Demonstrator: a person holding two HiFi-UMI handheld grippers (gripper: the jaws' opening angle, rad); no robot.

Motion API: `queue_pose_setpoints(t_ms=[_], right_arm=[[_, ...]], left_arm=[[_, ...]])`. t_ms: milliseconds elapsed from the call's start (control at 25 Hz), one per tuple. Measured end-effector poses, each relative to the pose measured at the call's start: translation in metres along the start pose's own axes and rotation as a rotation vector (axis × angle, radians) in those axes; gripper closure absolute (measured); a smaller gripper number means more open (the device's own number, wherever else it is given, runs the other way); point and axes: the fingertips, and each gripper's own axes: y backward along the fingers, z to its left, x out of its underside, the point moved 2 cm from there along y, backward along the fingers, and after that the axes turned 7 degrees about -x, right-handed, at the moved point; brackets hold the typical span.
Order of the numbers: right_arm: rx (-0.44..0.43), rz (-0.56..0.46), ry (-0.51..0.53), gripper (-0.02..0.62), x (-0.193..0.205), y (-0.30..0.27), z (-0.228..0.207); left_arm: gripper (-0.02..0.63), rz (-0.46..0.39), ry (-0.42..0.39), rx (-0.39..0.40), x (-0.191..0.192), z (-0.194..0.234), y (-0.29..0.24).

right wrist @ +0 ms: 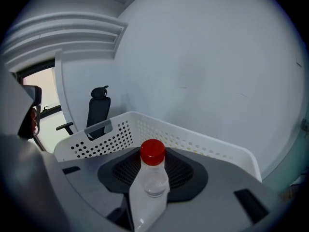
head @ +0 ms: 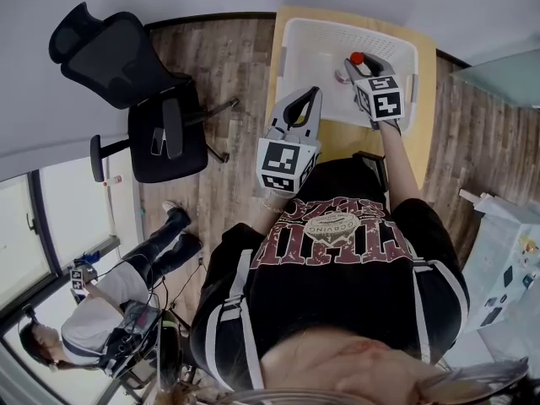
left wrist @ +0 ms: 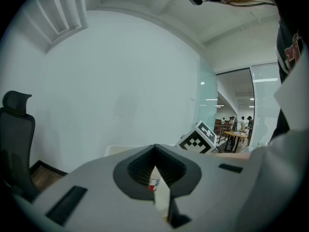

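Bottle [right wrist: 153, 178], clear with a red cap, is clamped upright in the right gripper [head: 357, 64] over the white basket [head: 295, 34] on the bench [head: 426, 67]. The left gripper [head: 312, 96] hangs at the basket's near edge, its jaws a narrow slit apart and gripping nothing.

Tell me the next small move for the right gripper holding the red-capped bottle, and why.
Probably lower it straight down a little. The right gripper is shut on the red-capped bottle, held over the white basket and inside its rim; whether it touches the basket floor cannot be told, so opening now seems risky.
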Motion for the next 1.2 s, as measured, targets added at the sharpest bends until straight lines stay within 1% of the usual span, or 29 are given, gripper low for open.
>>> queue_pose_setpoints(t_ms=[640,1200], right_arm=[[0.005,-0.064,-0.004,0.437,-0.015,0.03,0.006],[0.03,-0.112,0.002,0.437,-0.03,0.059,0.007]], left_arm=[[0.561,0.009,-0.017,0.054,0.003,-0.019,0.004],[0.561,0.013,-0.028,0.089,0.004,-0.029,0.005]])
